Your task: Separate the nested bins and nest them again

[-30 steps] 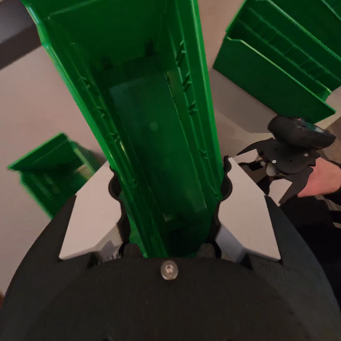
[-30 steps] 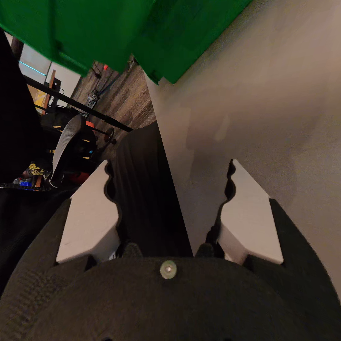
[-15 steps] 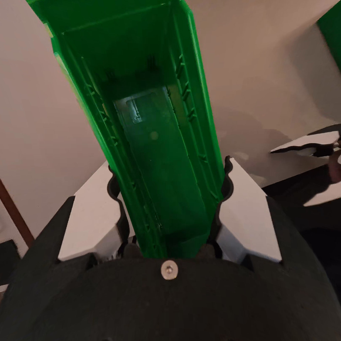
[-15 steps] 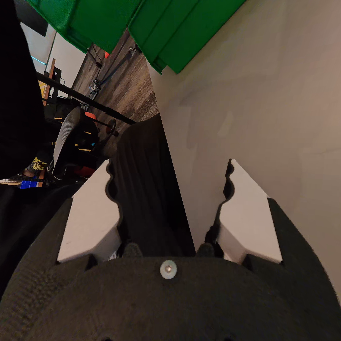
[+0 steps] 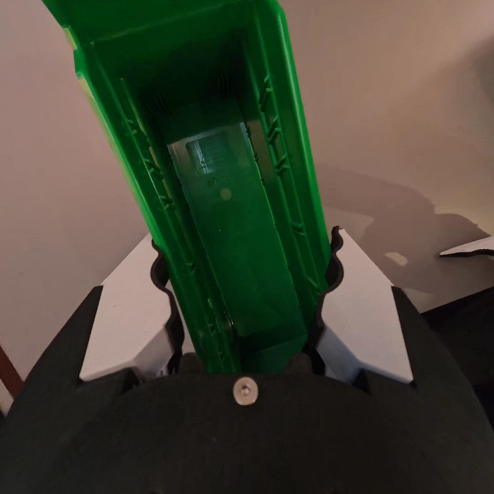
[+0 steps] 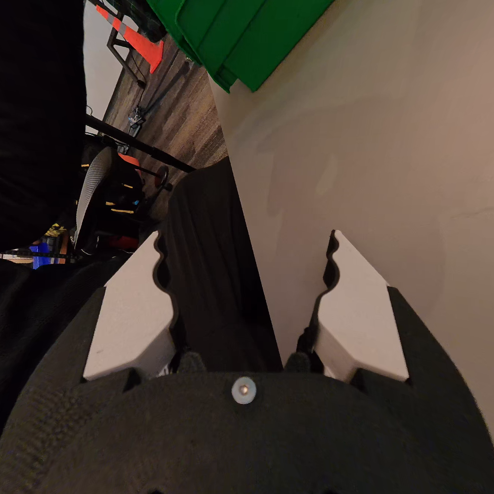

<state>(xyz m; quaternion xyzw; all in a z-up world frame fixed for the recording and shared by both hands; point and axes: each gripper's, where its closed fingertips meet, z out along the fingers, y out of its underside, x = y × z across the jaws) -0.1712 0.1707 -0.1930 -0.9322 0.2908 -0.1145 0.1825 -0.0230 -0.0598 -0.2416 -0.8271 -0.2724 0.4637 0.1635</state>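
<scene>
My left gripper is shut on a long narrow green bin, both fingers pressed on its side walls. The bin's open top faces the camera and it points away over the white table. A tip of the right gripper's finger shows at the right edge of the left wrist view. My right gripper is open and empty, held over the table's edge. Larger green bins, one nested in another, sit on the table at the top of the right wrist view.
The table edge runs down the middle of the right wrist view. Beyond it are a dark-clothed person, wood-look floor, an orange cone and a chair.
My left gripper has swung left with the narrow bin; the other green bins and the right gripper have slid out of its view. The right gripper has shifted, still open; the big bins look smaller.
</scene>
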